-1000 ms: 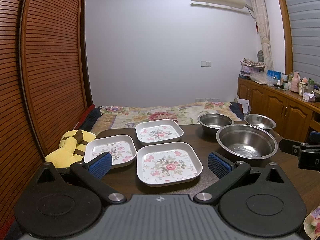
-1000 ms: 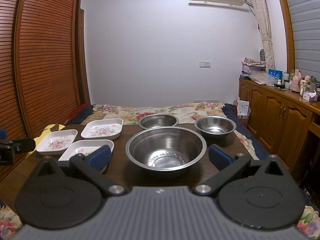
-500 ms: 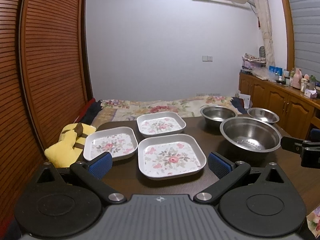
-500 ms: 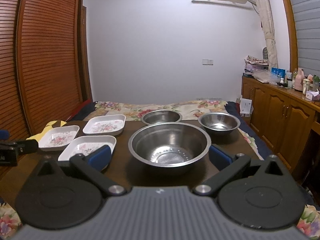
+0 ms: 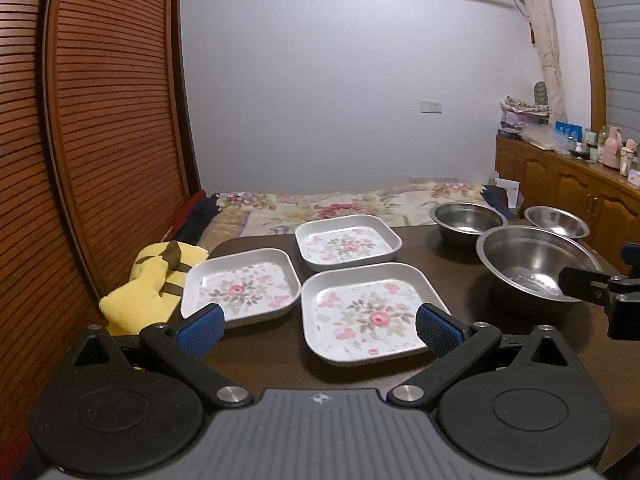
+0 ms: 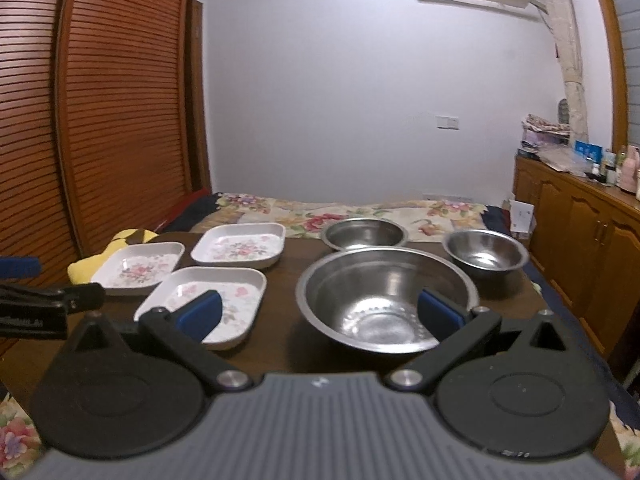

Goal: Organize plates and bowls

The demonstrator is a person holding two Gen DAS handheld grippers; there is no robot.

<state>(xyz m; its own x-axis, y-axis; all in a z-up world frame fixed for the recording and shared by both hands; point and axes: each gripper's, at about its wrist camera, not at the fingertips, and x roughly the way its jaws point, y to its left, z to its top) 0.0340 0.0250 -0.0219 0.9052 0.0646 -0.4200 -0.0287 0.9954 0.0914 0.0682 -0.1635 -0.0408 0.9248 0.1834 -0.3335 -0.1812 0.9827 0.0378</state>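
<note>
Hovering wide open and empty, the left claw [image 5: 318, 330] faces three flowered plates [image 5: 370, 312] on the bench [image 5: 460, 276]; the right claw [image 6: 320, 314] faces three steel bowls [image 6: 386, 306]. Smooth sloping rims could slip when pinched.

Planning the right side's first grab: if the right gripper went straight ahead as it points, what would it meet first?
Probably the large stainless steel bowl: it sits centred between the open right gripper fingers, nearest on the dark wooden table. Depth is uncertain.

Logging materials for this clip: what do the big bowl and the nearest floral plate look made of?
Big bowl: likely stainless steel, shiny, with mirror-like reflections inside. Nearest floral plate: matte white with printed flowers, probably melamine or plastic; ceramic can't be excluded.
</note>
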